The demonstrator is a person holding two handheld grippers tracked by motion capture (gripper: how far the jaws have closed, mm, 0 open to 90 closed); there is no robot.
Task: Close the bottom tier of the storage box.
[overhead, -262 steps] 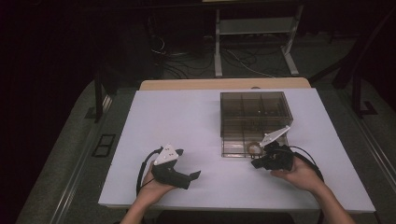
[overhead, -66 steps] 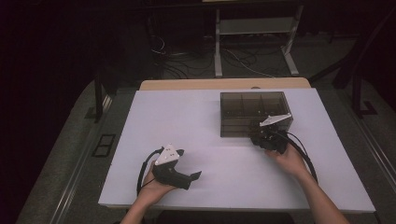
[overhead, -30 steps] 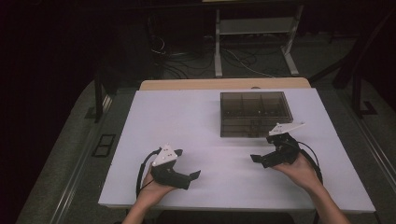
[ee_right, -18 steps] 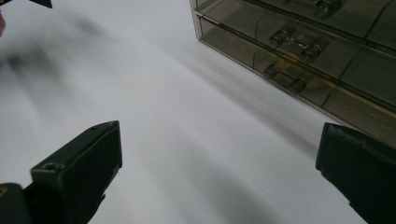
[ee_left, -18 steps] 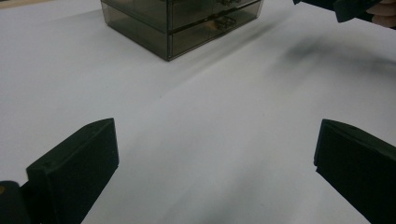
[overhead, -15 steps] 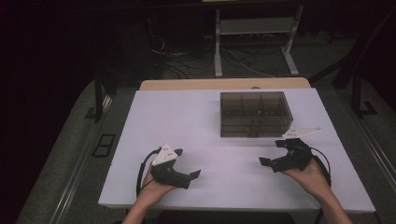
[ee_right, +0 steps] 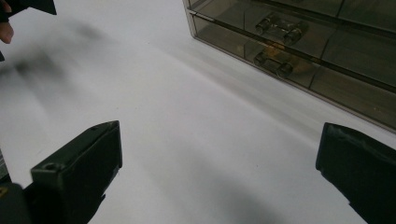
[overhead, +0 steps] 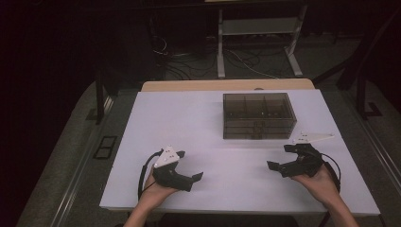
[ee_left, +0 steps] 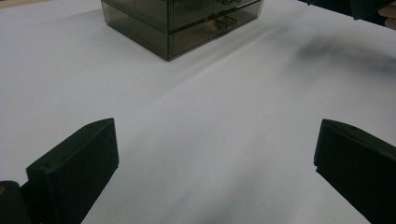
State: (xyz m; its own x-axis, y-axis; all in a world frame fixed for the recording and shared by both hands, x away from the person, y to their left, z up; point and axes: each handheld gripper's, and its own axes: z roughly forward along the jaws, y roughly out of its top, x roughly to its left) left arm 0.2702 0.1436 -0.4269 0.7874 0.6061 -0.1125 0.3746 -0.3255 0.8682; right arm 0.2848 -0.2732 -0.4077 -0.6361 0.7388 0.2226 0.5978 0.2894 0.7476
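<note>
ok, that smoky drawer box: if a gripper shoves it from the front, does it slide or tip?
Probably slides. The drawer box is low and wide with a flat base, so tipping looks unlikely. Its clear plastic walls suggest it is stiff and light, and the white table looks smooth. A push on a drawer handle just presses against an already shut drawer.

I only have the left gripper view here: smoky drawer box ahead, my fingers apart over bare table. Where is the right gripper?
Observer: The right gripper sits on the table, near the box's front right corner, clear of the drawer box.
Operator: Is it open?
Observer: Yes, its fingers stand wide apart with nothing between them.
Operator: Are the drawers shut?
Observer: The right gripper view shows both stacked drawer fronts flush, each with a clear handle.
</note>
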